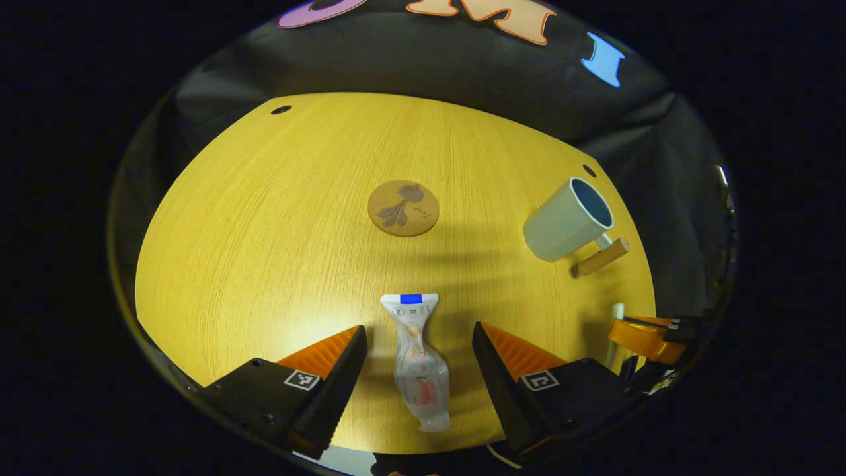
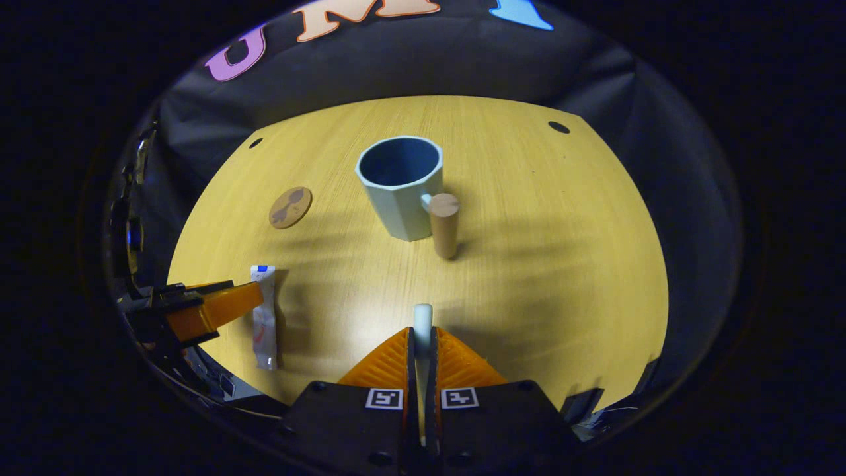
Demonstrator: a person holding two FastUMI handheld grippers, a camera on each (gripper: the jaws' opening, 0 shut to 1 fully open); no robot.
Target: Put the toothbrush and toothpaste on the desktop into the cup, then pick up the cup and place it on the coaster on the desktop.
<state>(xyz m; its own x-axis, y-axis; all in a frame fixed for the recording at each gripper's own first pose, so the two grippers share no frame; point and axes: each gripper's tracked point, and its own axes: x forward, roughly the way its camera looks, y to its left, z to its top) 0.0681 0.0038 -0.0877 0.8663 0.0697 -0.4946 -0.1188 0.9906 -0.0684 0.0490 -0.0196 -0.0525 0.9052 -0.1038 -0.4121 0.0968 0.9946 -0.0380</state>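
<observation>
Your left gripper (image 1: 419, 344) has its jaws spread wide, and the toothpaste (image 1: 418, 360) lies flat on the wooden desktop (image 1: 264, 264) between the two fingers, touching neither, its blue-marked end pointing away from you. In the right gripper view, your right gripper (image 2: 422, 344) has its jaws pressed in on the toothbrush (image 2: 422, 324), a thin white stick whose tip pokes out just past the fingertips; you can't tell from here which end of the brush that is. In the left gripper view that right gripper (image 1: 651, 337) shows at the right edge with the toothbrush (image 1: 616, 330) as a pale sliver beside it. In the right gripper view the left gripper (image 2: 211, 307) sits at the left edge, just beside the toothpaste (image 2: 264, 317). Farther out, the cup (image 2: 400, 185) stands upright on the desktop (image 2: 562, 264), mouth open, pale outside and blue inside, its wooden handle (image 2: 443, 223) facing you. In the left gripper view the cup (image 1: 568, 218) is far right and the handle (image 1: 601, 256) juts toward the table's edge. The coaster (image 1: 403, 208) lies flat near mid-table, well apart from the cup, a dark plant print on it; in the right gripper view the coaster (image 2: 290, 207) is left of the cup.
</observation>
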